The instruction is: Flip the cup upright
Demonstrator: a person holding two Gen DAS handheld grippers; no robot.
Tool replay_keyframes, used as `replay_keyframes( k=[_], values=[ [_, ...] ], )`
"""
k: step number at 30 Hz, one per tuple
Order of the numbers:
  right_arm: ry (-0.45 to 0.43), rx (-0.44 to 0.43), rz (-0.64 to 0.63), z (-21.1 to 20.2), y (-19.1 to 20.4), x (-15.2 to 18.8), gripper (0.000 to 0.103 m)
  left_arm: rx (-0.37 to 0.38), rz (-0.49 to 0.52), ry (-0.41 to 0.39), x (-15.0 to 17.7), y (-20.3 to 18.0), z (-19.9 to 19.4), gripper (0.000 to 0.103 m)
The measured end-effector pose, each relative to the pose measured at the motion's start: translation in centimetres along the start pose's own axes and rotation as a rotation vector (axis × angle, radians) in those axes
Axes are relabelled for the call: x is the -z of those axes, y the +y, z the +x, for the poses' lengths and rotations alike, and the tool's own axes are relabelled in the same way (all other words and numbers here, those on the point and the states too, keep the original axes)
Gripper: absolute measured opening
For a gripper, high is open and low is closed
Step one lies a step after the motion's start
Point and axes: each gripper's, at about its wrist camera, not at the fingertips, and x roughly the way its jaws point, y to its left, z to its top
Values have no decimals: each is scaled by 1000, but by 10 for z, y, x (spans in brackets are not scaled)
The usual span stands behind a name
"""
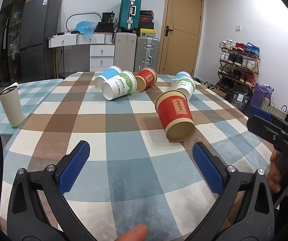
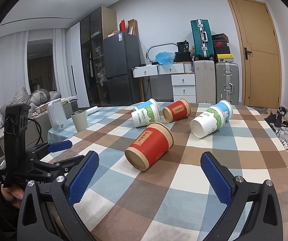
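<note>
Lying on its side on the checked tablecloth (image 1: 124, 170), the nearest red cup (image 1: 175, 116) has its brown base turned toward both grippers and its mouth pointing away. Every other cup sits beyond it: a second red cup (image 1: 145, 78) farther back, a white PAPERCUPS cup (image 1: 119, 85) beside that with a blue cup (image 1: 106, 76) against it, and another white and blue pair (image 1: 184, 84) just behind the near red cup's mouth. All of them are tipped over. The left gripper (image 1: 141, 162) hovers short of the near red cup, blue pads spread wide and holding nothing. The right gripper (image 2: 150, 175) hangs just short of the same cup's base, fingers likewise released. A beige tumbler (image 1: 10, 106) stands upright well off to the cup's left.
</note>
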Motion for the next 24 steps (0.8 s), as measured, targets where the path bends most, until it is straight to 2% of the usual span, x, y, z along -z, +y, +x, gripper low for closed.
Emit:
replay_keyframes(
  k=[11, 19, 24],
  values=[
    [9, 61, 0, -6, -12, -4, 103, 5, 21, 47, -20, -15, 16, 102],
    [27, 105, 21, -5, -22, -4, 103, -3, 35, 142, -33, -34, 55, 102],
    [33, 104, 41, -4, -26, -4, 103, 40, 30, 195, -38, -45, 81, 102]
  ],
)
